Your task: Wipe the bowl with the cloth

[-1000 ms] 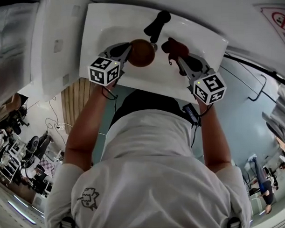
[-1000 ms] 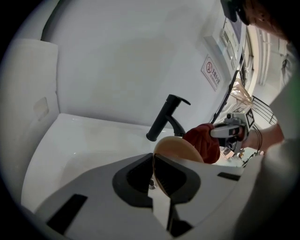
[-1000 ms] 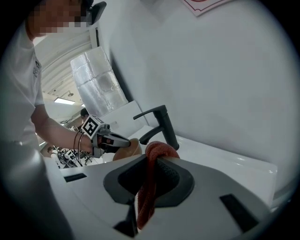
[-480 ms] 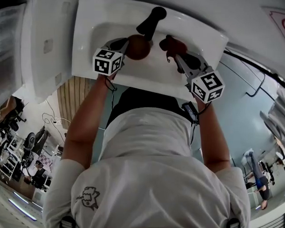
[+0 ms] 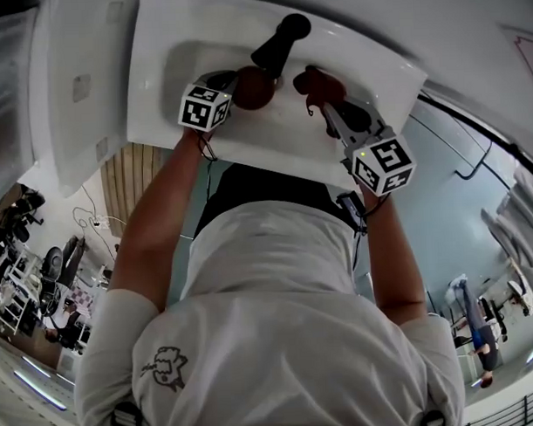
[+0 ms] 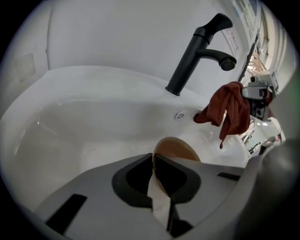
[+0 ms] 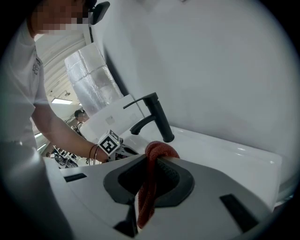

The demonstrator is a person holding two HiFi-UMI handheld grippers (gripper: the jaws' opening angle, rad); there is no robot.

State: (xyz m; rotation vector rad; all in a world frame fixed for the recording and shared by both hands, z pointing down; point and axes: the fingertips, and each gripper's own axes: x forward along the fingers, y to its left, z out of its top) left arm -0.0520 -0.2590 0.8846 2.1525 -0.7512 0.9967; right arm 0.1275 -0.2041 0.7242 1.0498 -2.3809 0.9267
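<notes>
1. Two grips we see: our left gripper (image 6: 153,159) pinches the rim of the brown bowl (image 6: 177,149), lower centre, within the white sink (image 6: 84,122).
2. Our right gripper (image 7: 157,159) clamps the red cloth (image 7: 151,187) — lower centre, near the black faucet (image 7: 157,117).

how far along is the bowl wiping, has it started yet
Done: both things are picked up. The left gripper is shut on the rim of the bowl, and the right gripper is shut on the cloth. In hand: the bowl is held over the sink near the tap, with the cloth hanging apart from it. Left: all the wiping, since they do not touch yet.
</notes>
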